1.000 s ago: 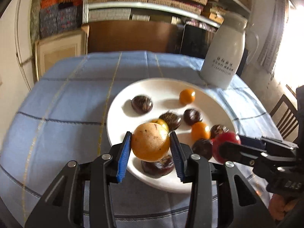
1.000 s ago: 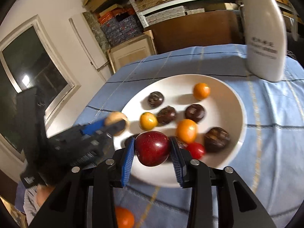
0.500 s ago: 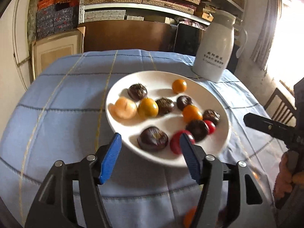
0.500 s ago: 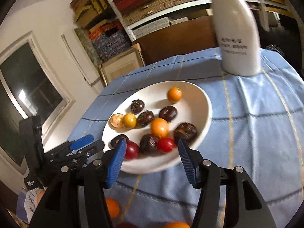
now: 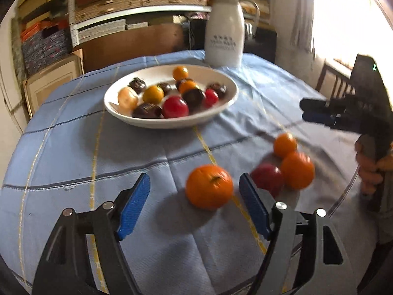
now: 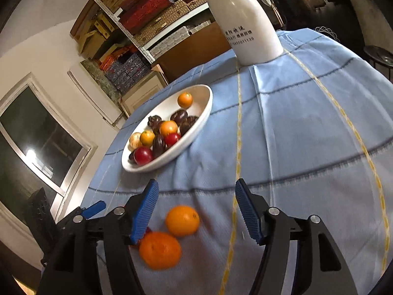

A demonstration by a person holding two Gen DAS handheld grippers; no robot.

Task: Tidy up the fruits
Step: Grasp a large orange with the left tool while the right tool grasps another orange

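- Blue-clothed desk point(image 5: 122, 162); white plate point(image 5: 172, 120) of fruit upper centre.
- Left tongs point(image 5: 194, 204) have just been opening, empty, an orange point(image 5: 208, 186) between them, untouched.
- Right tongs point(image 6: 196, 211) likewise opening, empty.

A light-blue tablecloth point(image 5: 137, 152) carries dark-blue and yellow grid lines. The far white oval plate point(image 5: 228, 98) holds dark-brown, orange, yellow and red fruits. Nearer lie three loose orange round fruits point(image 5: 208, 186) and one dark-red. A white jug point(image 6: 245, 24) bears black lettering.
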